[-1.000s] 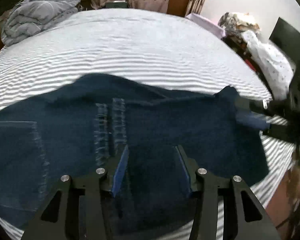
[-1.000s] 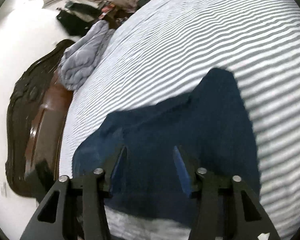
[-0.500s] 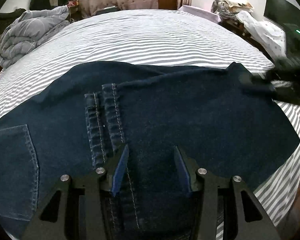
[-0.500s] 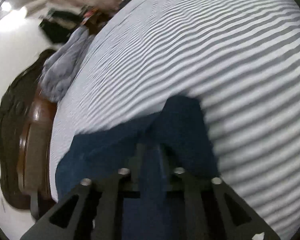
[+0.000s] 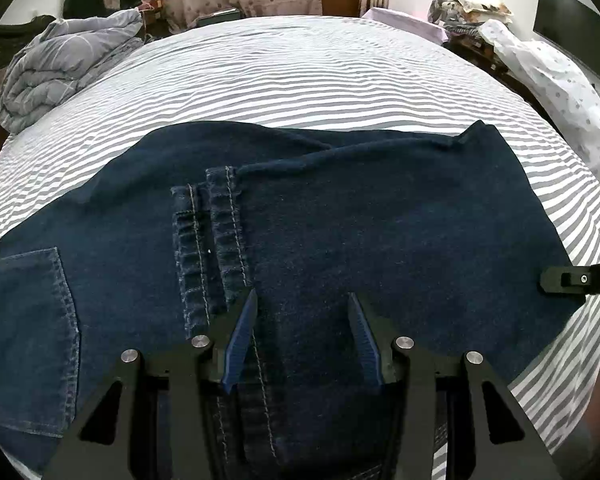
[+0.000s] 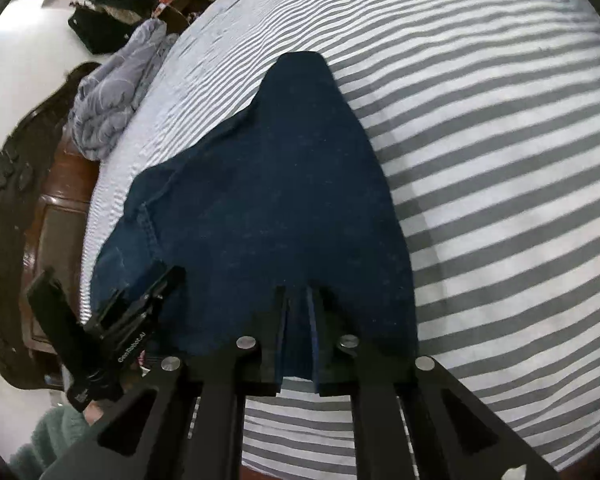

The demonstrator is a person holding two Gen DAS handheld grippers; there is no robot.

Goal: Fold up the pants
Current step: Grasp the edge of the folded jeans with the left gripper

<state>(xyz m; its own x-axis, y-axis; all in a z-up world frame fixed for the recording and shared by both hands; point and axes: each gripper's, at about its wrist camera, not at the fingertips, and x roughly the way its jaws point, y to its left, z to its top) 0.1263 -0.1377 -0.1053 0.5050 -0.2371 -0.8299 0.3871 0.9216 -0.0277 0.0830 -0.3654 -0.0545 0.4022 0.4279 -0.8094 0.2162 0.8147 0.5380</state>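
Observation:
Dark blue jeans point(image 5: 340, 232) lie folded on a grey-and-white striped bed point(image 5: 300, 80), leg hems stacked near the middle and a back pocket at the left. My left gripper point(image 5: 302, 300) is open, its fingers over the near edge of the denim. My right gripper point(image 6: 298, 292) is shut on the fold edge of the jeans point(image 6: 276, 184) at the bed's near side. The right gripper also shows in the left wrist view point(image 5: 572, 278) at the jeans' right edge, and the left gripper shows in the right wrist view point(image 6: 140, 296).
A rumpled grey duvet point(image 5: 64, 64) lies at the far left of the bed. A dark wooden headboard point(image 6: 16, 208) stands beyond it. Piled clothes and a spotted white cover point(image 5: 552, 76) sit past the bed's right side.
My right gripper has closed on the jeans' edge and shifted toward the near corner. The left gripper has stayed open over the denim, and the view has steadied.

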